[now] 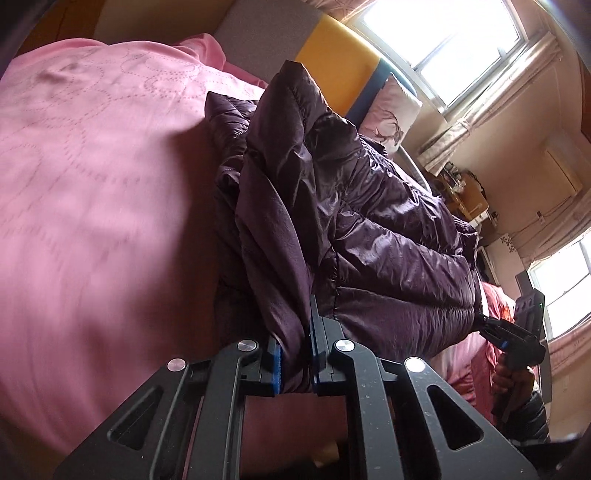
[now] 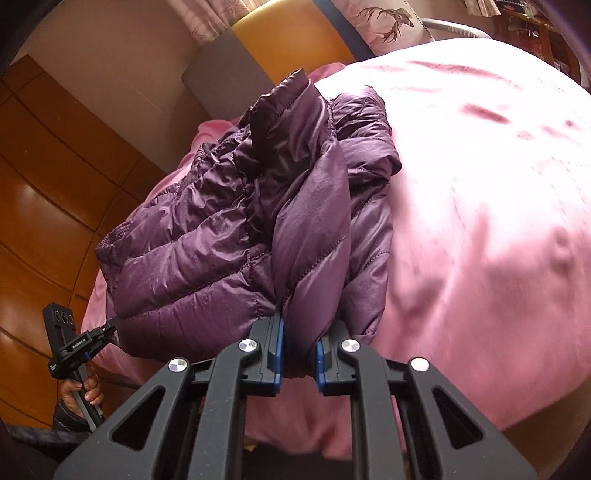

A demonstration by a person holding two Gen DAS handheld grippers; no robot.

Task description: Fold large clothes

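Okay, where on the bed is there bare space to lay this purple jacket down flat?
Bare pink bedspread runs wide beside the purple jacket, up to the deer-print pillow. The other side is tight: the bed edge and wooden wardrobe lie close. The left hand-held gripper and right hand-held gripper each pinch the jacket's hem.

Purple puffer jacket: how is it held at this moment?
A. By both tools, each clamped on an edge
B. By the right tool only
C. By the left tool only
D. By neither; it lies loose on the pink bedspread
A: the left tool pinches a fold of the purple puffer jacket between its blue pads, and the right tool does the same on another edge.
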